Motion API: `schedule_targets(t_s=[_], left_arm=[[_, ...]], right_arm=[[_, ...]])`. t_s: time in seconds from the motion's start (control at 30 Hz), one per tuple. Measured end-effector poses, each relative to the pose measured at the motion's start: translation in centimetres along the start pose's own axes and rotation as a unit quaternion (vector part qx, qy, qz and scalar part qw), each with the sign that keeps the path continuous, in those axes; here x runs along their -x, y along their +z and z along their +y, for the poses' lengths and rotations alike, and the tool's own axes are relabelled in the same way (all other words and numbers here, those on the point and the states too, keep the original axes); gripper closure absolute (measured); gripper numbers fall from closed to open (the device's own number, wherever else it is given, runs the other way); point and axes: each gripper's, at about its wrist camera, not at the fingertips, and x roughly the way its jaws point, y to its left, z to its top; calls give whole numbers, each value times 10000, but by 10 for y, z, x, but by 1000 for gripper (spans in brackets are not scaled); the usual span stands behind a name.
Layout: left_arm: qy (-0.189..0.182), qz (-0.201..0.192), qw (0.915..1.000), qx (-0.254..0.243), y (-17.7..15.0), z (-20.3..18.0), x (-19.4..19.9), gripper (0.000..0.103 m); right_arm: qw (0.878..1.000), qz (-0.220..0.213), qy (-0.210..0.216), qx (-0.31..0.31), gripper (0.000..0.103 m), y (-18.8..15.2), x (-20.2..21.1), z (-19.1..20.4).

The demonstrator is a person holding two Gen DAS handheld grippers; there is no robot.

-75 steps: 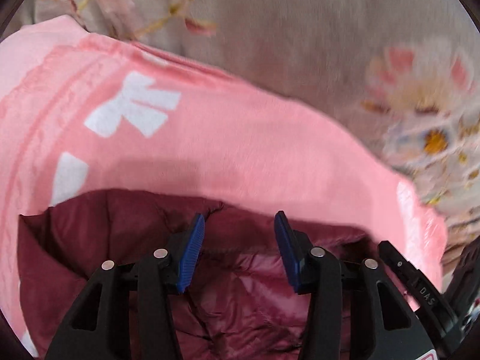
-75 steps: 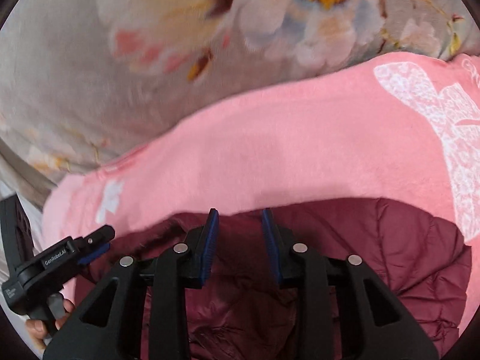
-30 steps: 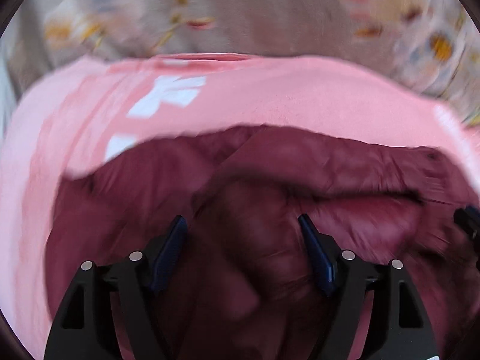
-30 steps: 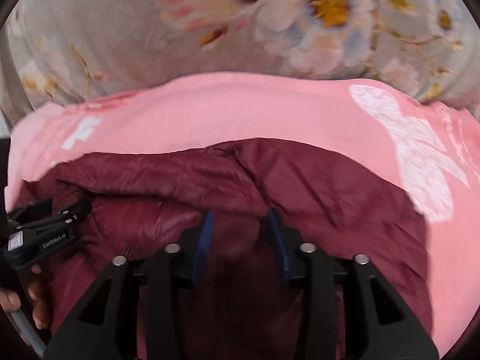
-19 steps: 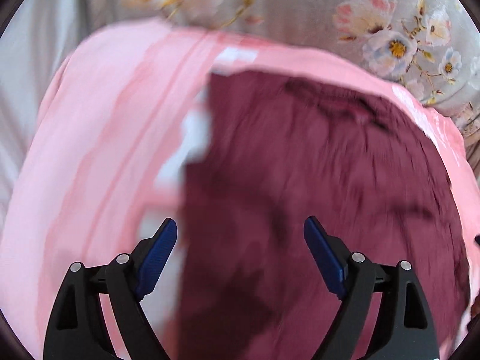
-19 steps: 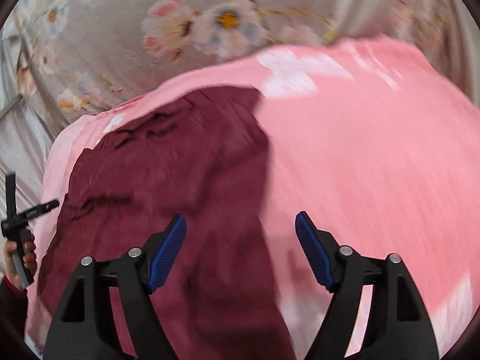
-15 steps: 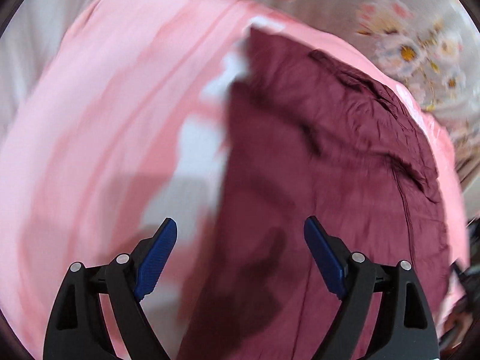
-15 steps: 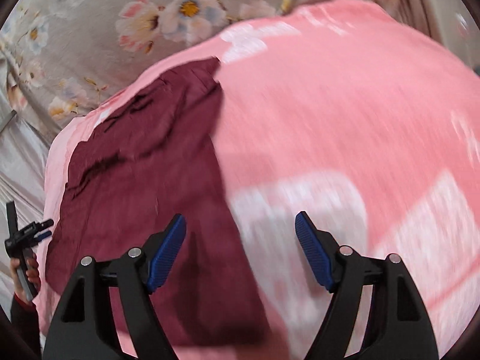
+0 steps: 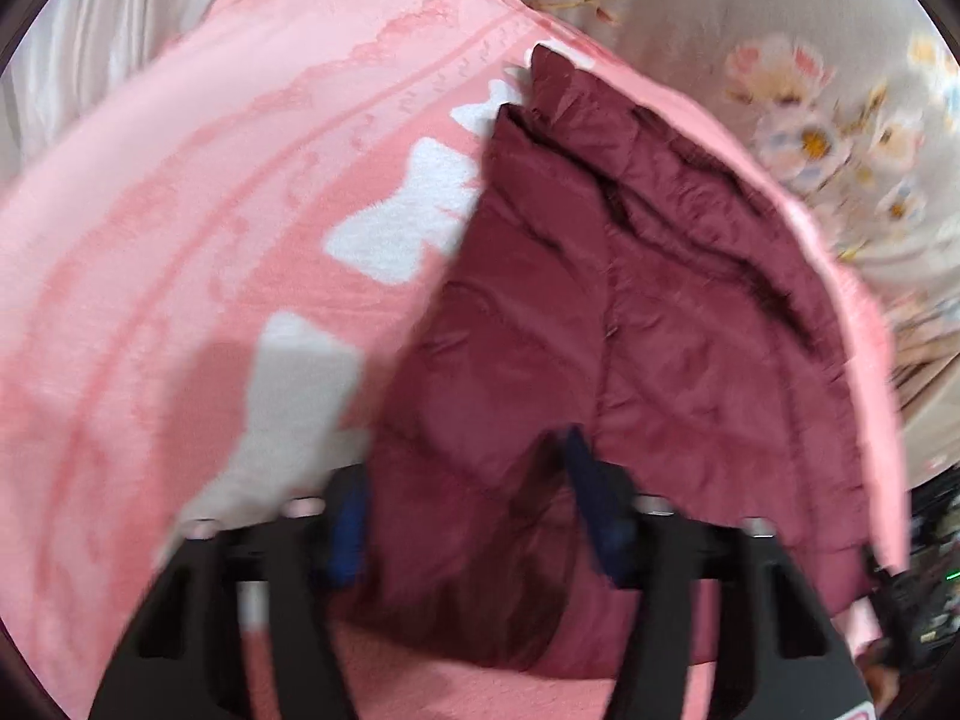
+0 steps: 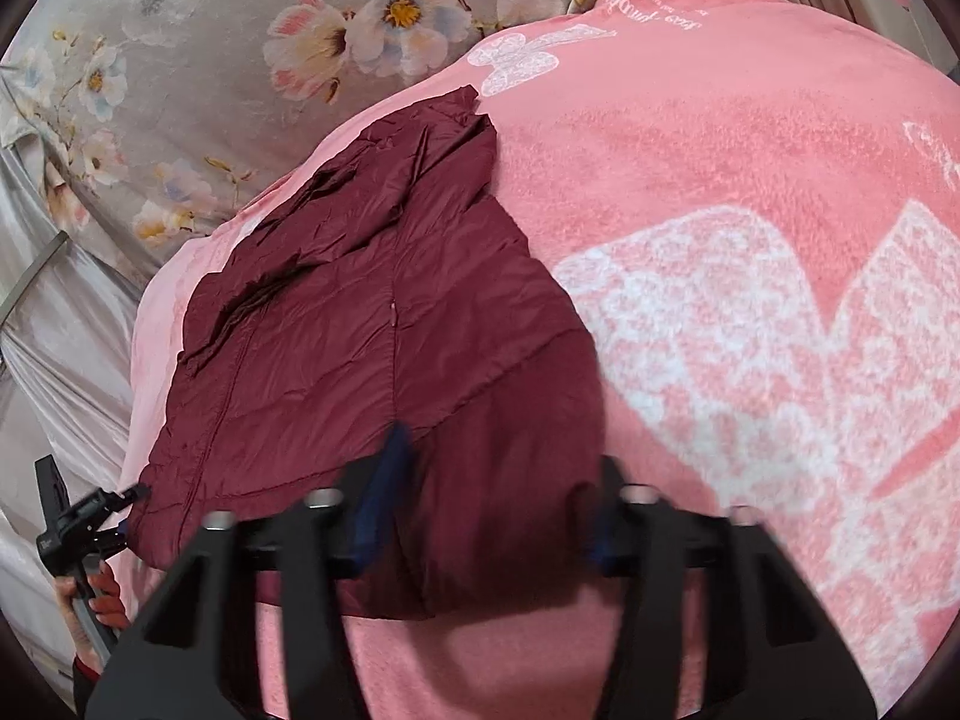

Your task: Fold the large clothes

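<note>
Maroon puffer jacket (image 10: 372,324), folded, lying flat on a pink blanket (image 10: 750,192) with white motifs, over a floral bedsheet (image 10: 210,60). Left tongs (image 9: 474,516) open, blue pads spread above the jacket's near edge, gripping nothing. Right tongs (image 10: 486,504) likewise open over the near right corner. Both views show motion blur at the fingers.
</note>
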Motion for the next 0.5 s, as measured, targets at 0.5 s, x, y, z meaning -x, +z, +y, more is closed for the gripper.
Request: schedule_targets(t_s=[0.5], left_arm=[[-1157, -577, 9914, -217, -60, 18, 160, 101]], right_arm=[[9833, -1403, 676, 937, 98, -46, 180, 38]])
